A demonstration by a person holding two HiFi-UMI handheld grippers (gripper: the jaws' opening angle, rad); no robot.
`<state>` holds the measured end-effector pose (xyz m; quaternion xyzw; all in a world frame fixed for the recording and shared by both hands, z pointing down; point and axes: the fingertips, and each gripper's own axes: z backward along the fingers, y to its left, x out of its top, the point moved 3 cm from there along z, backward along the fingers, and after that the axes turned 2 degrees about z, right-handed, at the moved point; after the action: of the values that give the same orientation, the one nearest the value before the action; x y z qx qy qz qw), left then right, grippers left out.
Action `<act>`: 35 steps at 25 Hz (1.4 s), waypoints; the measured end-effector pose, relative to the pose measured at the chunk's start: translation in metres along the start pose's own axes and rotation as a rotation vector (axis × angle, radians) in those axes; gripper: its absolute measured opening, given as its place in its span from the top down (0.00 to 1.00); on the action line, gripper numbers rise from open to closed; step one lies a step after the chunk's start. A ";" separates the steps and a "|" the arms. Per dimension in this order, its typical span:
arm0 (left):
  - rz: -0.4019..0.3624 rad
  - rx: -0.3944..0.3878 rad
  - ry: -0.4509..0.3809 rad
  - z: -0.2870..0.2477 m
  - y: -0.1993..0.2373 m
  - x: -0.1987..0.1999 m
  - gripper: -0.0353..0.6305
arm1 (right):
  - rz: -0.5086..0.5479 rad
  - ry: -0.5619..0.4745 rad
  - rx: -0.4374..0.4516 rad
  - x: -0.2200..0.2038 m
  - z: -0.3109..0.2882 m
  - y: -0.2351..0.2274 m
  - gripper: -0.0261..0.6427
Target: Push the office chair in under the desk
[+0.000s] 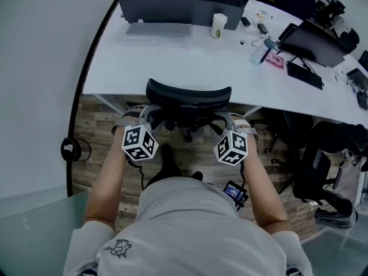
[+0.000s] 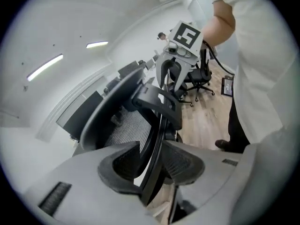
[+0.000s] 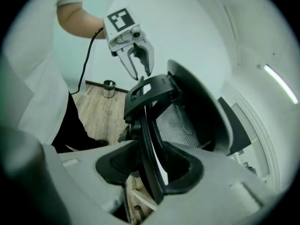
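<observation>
Carelessly pulled away, either tool could snag a side rail and drag the black mesh-backed office chair [image 1: 188, 96] back out from under the white tabletop [image 1: 172, 62]. Its backrest stands at the tabletop's edge, a rail between the parted, unclamped jaws of left tool [image 2: 151, 161] and right tool [image 3: 149, 165] alike.

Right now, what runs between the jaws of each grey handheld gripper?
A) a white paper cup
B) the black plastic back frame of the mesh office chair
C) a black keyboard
B: the black chair frame passes between the jaws of the left gripper and the right gripper alike.
</observation>
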<state>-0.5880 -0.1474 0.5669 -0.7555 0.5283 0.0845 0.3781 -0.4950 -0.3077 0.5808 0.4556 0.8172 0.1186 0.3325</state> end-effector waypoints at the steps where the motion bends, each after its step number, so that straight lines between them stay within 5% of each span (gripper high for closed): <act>1: 0.020 0.018 -0.012 0.006 0.000 0.007 0.73 | -0.041 -0.029 -0.015 0.002 0.009 -0.002 0.72; 9: 0.344 0.123 -0.269 0.064 -0.003 0.077 0.73 | -0.392 -0.305 -0.067 0.026 0.085 -0.012 0.72; 15: 0.550 0.159 -0.508 0.101 -0.014 0.124 0.74 | -0.573 -0.519 -0.133 0.032 0.138 -0.017 0.85; 23: 0.653 0.205 -0.652 0.136 -0.032 0.152 0.95 | -0.616 -0.632 -0.199 0.028 0.180 -0.010 0.95; 35: 0.689 0.212 -0.700 0.158 -0.055 0.183 0.95 | -0.599 -0.673 -0.198 0.018 0.214 0.004 0.96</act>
<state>-0.4194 -0.1690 0.3858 -0.4209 0.5941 0.3989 0.5574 -0.3593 -0.3135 0.4142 0.1789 0.7440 -0.0598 0.6410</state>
